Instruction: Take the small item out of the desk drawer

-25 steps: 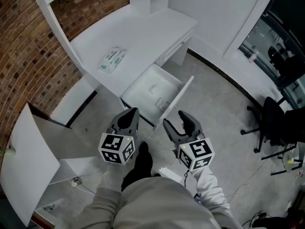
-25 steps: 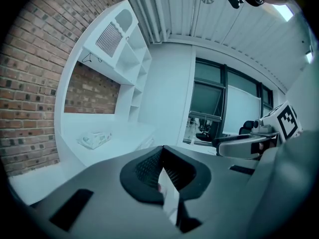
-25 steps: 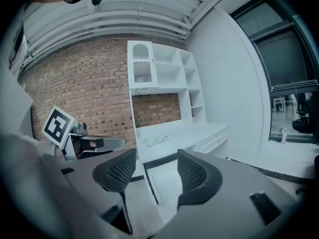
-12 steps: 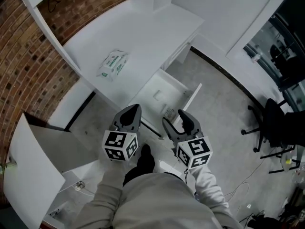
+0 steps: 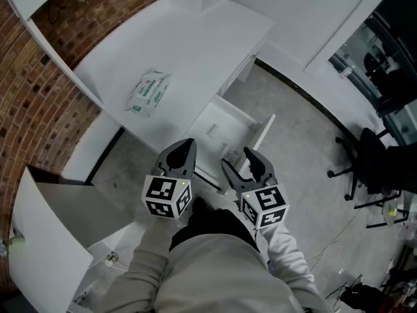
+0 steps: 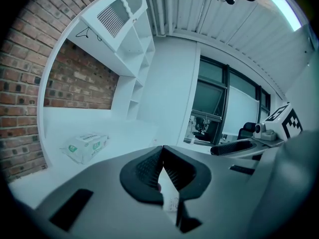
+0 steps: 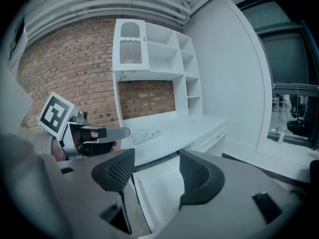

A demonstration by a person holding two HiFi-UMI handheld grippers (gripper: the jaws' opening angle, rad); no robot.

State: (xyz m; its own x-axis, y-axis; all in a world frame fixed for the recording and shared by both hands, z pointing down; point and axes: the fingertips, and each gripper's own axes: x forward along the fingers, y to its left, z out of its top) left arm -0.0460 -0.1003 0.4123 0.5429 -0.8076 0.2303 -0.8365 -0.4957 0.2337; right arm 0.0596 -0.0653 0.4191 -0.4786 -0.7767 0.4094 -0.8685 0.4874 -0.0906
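Observation:
The white desk drawer (image 5: 259, 139) stands pulled out, and a small pale item (image 5: 212, 131) lies on its floor, with more small things near its front corner (image 5: 231, 155). My left gripper (image 5: 183, 150) hangs just short of the drawer's near left corner. In the left gripper view my left gripper (image 6: 162, 166) is shut, pinching a small white printed slip (image 6: 171, 199). My right gripper (image 5: 240, 163) is over the drawer's front panel. It stands open (image 7: 155, 166) with nothing between its pads, and the drawer (image 7: 159, 188) shows through the gap.
A pack of wet wipes (image 5: 148, 91) lies on the white desk top (image 5: 195, 44). A white cabinet door (image 5: 45, 240) hangs open at the lower left. A black office chair (image 5: 368, 168) stands on the grey floor to the right. Shelves rise behind the desk (image 7: 149, 59).
The head view has shifted, so the desk and drawer sit a little further right. Both grippers have drifted slightly and stay side by side before the drawer. Their jaws look unchanged.

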